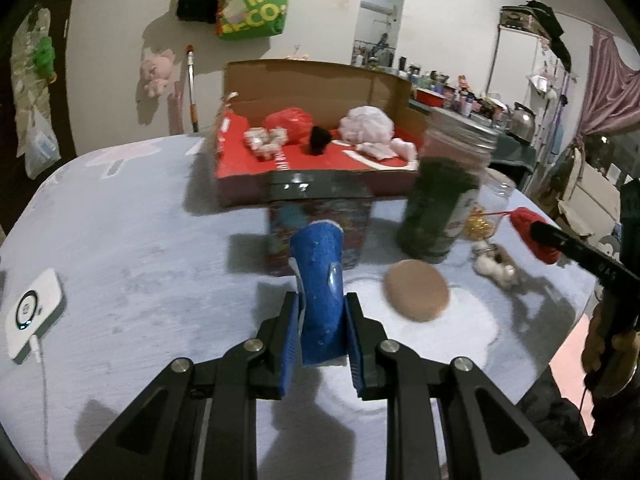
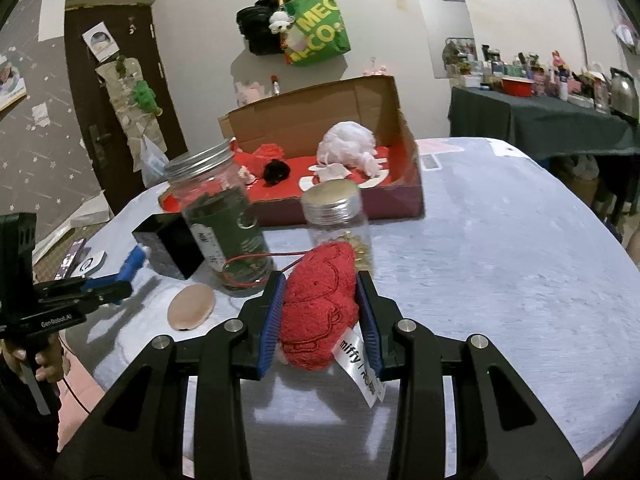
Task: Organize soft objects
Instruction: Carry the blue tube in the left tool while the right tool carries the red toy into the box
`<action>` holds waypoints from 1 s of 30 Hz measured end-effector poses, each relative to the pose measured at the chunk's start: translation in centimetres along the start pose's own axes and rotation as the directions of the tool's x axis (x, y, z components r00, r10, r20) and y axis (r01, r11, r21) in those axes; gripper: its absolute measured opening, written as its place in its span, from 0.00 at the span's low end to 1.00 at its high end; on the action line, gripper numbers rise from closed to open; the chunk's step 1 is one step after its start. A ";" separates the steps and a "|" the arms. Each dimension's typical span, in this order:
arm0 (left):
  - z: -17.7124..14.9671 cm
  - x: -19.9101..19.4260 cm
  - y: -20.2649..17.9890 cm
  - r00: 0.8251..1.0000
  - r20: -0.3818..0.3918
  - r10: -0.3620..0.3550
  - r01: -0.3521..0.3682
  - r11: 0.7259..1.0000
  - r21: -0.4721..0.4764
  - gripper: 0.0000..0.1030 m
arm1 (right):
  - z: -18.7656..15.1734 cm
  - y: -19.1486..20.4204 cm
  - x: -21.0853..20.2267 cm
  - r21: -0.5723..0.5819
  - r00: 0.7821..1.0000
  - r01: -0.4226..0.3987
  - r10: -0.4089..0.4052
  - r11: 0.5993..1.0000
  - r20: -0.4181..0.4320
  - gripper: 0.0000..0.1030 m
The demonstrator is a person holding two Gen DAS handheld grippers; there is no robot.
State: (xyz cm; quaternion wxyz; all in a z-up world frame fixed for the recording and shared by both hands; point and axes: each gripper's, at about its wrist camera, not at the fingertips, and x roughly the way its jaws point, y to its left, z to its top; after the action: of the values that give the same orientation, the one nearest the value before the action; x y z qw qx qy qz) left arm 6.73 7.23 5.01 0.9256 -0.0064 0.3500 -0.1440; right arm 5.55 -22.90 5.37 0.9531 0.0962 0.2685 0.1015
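My room's pretty cluttered: off-white plaster wall [image 2: 400, 40] with taped-up photos, a green printed tote bag [image 2: 318, 28] and a black bag [image 2: 256, 28] hanging on it. Dark brown wooden door [image 2: 116, 120] on the left next to grey star-patterned wallpaper [image 2: 36, 148]. My counter has a pale blue cloth [image 2: 500, 240]. On the right, a side table draped in dark green [image 2: 540, 124], crowded with bottles, and pink curtains [image 1: 608, 92].

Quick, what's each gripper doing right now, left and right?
Left gripper: shut on the blue soft item.
Right gripper: shut on the red plush.
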 end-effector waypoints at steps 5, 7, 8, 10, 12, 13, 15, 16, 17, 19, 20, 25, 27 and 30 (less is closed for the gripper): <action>-0.1 0.0 2.5 0.999 -0.029 0.033 -0.034 0.999 -0.022 0.23 | 0.5 -1.5 0.2 0.029 1.000 -0.018 0.019 0.999 -0.018 0.33; -0.1 0.1 3.3 0.998 -0.039 0.039 -0.040 0.999 -0.025 0.23 | 0.8 -2.0 0.3 0.030 0.999 -0.021 0.021 0.999 -0.026 0.33; -0.1 0.3 3.7 0.998 -0.044 0.049 -0.050 0.999 -0.021 0.23 | 0.9 -2.3 0.5 0.031 0.999 -0.022 0.023 0.999 -0.031 0.33; 0.1 0.6 4.1 0.997 -0.052 0.064 -0.064 0.998 -0.011 0.23 | 1.2 -2.7 0.7 0.030 0.999 -0.021 0.022 0.999 -0.038 0.33; 0.3 1.1 4.5 0.996 -0.066 0.061 -0.061 0.998 -0.002 0.23 | 1.5 -3.1 0.7 0.028 0.999 -0.017 0.019 0.999 -0.042 0.33; 0.4 1.3 4.7 0.996 -0.072 0.060 -0.060 0.998 0.001 0.23 | 1.6 -3.2 0.8 0.027 0.999 -0.021 0.022 0.999 -0.043 0.33; 0.7 1.7 4.8 0.995 -0.083 0.057 -0.055 0.998 0.017 0.23 | 1.9 -3.6 1.0 0.024 0.998 -0.031 0.032 0.999 -0.050 0.33; 1.0 2.0 4.9 0.995 -0.085 0.056 -0.053 0.998 0.034 0.23 | 2.1 -3.8 1.1 0.020 0.998 -0.036 0.037 0.999 -0.054 0.33; 1.2 2.2 4.9 0.995 -0.087 0.057 -0.053 0.998 0.046 0.23 | 2.4 -3.9 1.2 0.012 0.998 -0.036 0.037 0.999 -0.060 0.33; 1.8 2.7 5.1 0.994 -0.091 0.053 -0.046 0.996 0.076 0.23 | 2.8 -4.3 1.7 -0.003 0.997 -0.034 0.033 0.999 -0.073 0.33; 2.1 2.9 5.2 0.995 -0.093 0.048 -0.039 0.995 0.088 0.23 | 3.1 -4.5 2.0 -0.008 0.996 -0.037 0.036 0.999 -0.084 0.33; 3.9 3.9 6.3 0.993 -0.113 0.017 -0.003 0.992 0.124 0.23 | 4.2 -5.4 3.8 -0.035 0.990 -0.042 0.037 0.999 -0.133 0.33; 4.6 4.2 6.5 0.993 -0.115 0.014 0.002 0.990 0.139 0.23 | 4.7 -5.7 4.2 -0.053 0.989 -0.041 0.033 0.998 -0.145 0.33; 5.7 4.5 6.7 0.992 -0.123 0.002 0.018 0.988 0.155 0.23 | 5.5 -6.0 4.8 -0.068 0.987 -0.049 0.038 0.997 -0.157 0.33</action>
State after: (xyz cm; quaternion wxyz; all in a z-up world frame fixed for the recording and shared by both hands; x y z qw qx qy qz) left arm 15.43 11.96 5.66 0.8993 0.0737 0.3940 -0.1748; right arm 13.29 -28.24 6.19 0.9296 0.0598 0.3362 0.1390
